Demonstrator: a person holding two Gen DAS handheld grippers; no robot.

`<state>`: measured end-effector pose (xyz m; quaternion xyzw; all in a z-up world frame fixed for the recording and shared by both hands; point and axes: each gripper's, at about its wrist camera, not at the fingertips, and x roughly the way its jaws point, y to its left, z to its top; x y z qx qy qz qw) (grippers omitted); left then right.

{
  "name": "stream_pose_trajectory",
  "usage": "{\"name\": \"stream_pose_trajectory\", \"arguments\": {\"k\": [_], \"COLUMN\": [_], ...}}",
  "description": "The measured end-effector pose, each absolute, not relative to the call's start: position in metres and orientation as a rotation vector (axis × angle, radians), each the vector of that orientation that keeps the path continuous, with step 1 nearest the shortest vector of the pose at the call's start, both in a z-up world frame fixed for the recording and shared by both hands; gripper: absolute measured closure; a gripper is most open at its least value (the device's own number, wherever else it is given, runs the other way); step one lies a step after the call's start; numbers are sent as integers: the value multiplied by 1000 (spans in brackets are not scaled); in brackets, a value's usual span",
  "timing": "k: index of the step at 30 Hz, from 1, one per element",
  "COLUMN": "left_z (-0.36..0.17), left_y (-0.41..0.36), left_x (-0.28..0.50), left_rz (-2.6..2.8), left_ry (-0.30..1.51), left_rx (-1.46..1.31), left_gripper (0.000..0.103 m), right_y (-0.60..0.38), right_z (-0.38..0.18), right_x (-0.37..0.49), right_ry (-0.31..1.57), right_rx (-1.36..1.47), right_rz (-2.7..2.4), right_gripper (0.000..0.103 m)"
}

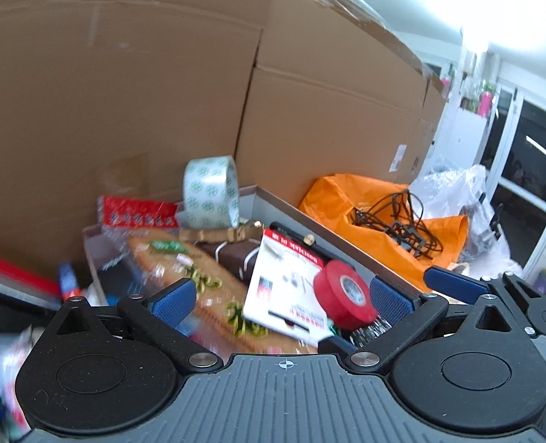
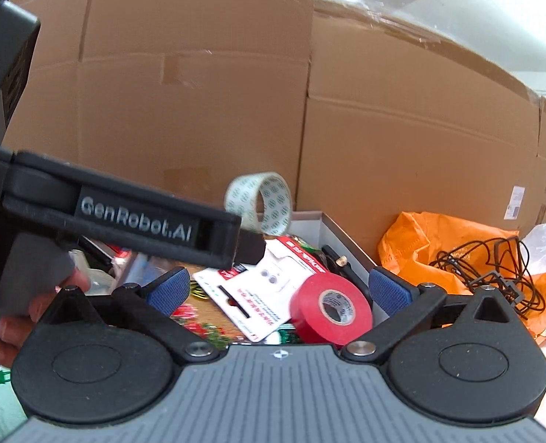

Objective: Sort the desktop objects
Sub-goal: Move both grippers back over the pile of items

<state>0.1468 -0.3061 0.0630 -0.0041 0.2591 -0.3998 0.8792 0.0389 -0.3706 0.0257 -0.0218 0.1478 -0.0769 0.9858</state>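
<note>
A grey tray (image 1: pixel 287 205) holds a pile of desk items. A red tape roll (image 1: pixel 341 293) lies on a white and red blister card (image 1: pixel 284 277); both also show in the right wrist view, the roll (image 2: pixel 330 308) on the card (image 2: pixel 262 291). A clear tape roll with green print (image 1: pixel 212 192) stands upright at the tray's back and shows in the right wrist view too (image 2: pixel 260 201). My left gripper (image 1: pixel 278 297) is open and empty over the pile. My right gripper (image 2: pixel 278 289) is open and empty beside it, with the red roll between its fingers' line of sight.
Tall cardboard boxes (image 1: pixel 144 85) wall off the back. An orange bag (image 1: pixel 380 214) with tangled black cables (image 1: pixel 394 217) lies right of the tray. A red packet (image 1: pixel 136 212) and a brown pouch (image 1: pixel 236 254) sit in the tray. The left gripper's body (image 2: pixel 125 214) crosses the right wrist view.
</note>
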Motion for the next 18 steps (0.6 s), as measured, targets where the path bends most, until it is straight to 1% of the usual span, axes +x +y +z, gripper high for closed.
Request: {"name": "stream_pose_trajectory", "arguments": {"k": [6, 9, 15, 18], "left_z": [50, 35, 9, -3], "left_y": [-261, -231, -174, -149], "left_x": [105, 79, 49, 37], "left_rz": [-712, -653, -558, -518], "left_ry": [530, 506, 531, 537], "left_rx": [-43, -57, -123, -155], "left_gripper": [0, 0, 0, 0], "right_y": [-341, -322, -267, -246], "right_z": [20, 12, -8, -17], "right_x": [17, 8, -10, -15], "right_ry": [297, 330, 375, 402], "right_rx": [-33, -44, -118, -109], "right_rz": [-84, -22, 66, 127], "right_gripper": [0, 0, 0, 0]}}
